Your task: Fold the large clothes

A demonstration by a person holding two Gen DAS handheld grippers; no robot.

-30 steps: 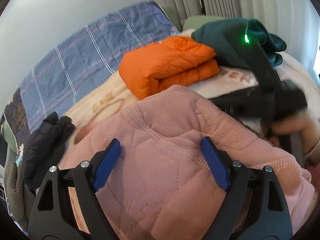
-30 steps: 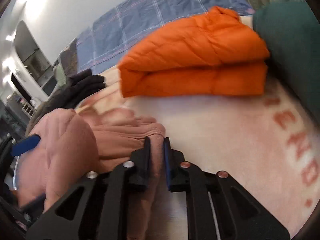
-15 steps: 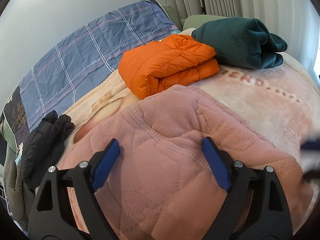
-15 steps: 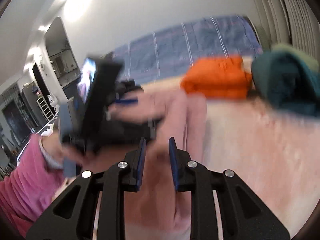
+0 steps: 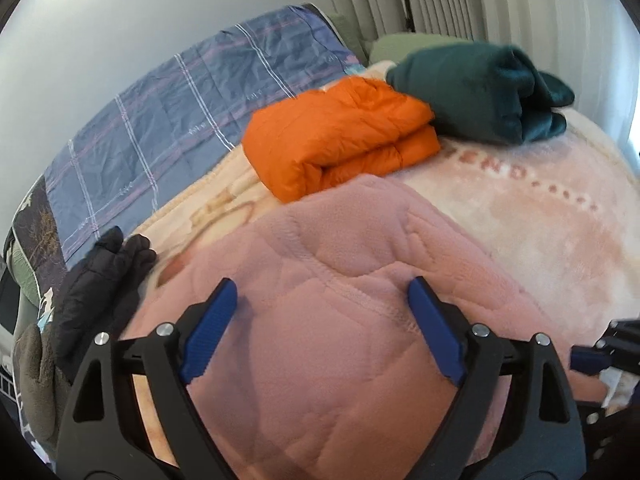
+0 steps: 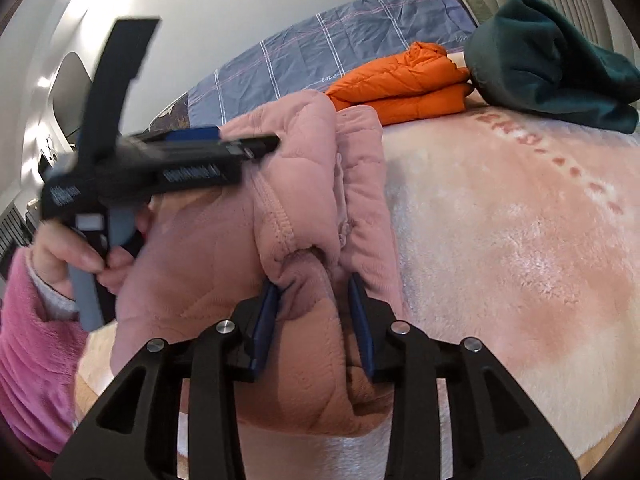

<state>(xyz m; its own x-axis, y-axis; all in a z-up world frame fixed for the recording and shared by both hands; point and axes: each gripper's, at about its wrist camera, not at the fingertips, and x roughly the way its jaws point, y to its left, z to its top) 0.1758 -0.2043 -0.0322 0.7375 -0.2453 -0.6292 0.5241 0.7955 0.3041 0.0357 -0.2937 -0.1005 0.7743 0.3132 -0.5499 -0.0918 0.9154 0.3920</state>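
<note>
A folded pink quilted fleece garment lies on the pale pink blanket of the bed. My left gripper is wide open, its blue pads resting on top of the garment. In the right wrist view the garment bulges into a thick fold, and my right gripper has its jaws around the near end of that fold, pads pressing the fabric. The left gripper shows there at the left, held by a hand above the garment. The right gripper's tip shows at the right edge of the left wrist view.
A folded orange puffer jacket and a folded dark green garment lie at the far side of the bed. A blue plaid quilt lies by the wall. A black garment lies at the left edge.
My right gripper swung back from the far side to the garment's near end and opened onto its thick fold. The left gripper stayed open on top, shifting slightly forward.
</note>
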